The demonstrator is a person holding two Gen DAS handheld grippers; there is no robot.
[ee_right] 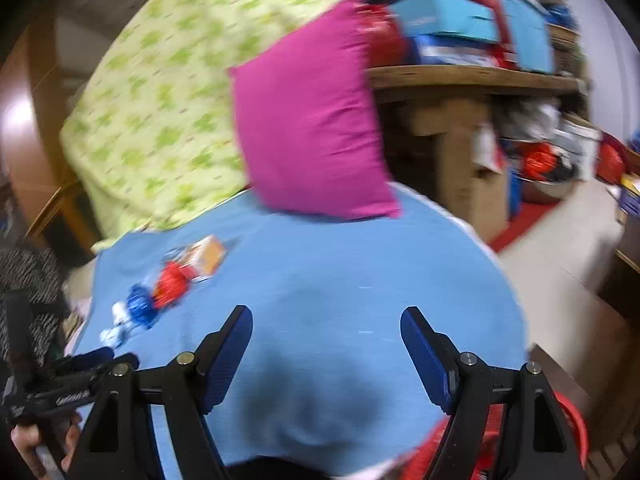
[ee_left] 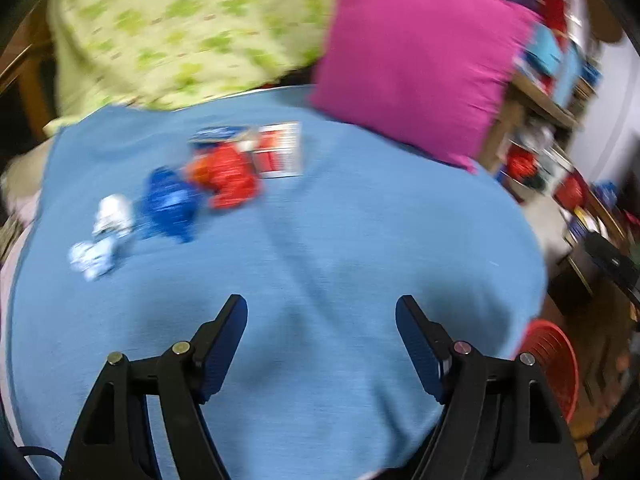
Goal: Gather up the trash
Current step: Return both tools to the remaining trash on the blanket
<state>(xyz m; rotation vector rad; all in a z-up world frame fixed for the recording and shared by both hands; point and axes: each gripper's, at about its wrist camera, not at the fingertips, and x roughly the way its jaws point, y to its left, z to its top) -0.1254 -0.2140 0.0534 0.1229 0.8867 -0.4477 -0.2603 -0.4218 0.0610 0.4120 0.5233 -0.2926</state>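
Several pieces of trash lie in a row on the blue bedsheet (ee_left: 340,240): a small red and white box (ee_left: 280,151), a crumpled red wrapper (ee_left: 228,176), a crumpled blue wrapper (ee_left: 170,204) and white crumpled paper (ee_left: 100,236). In the right wrist view they lie at the left: the box (ee_right: 208,258), the red wrapper (ee_right: 171,282), the blue wrapper (ee_right: 140,306). My left gripper (ee_left: 320,312) is open and empty, above the sheet, short of the trash. My right gripper (ee_right: 326,320) is open and empty. The left gripper also shows at the right wrist view's lower left (ee_right: 80,368).
A magenta pillow (ee_left: 416,60) and a green patterned pillow (ee_left: 180,28) stand at the head of the bed. A red basket (ee_left: 554,368) stands on the floor at the bed's right. Cluttered wooden shelves (ee_right: 472,76) with boxes are on the right.
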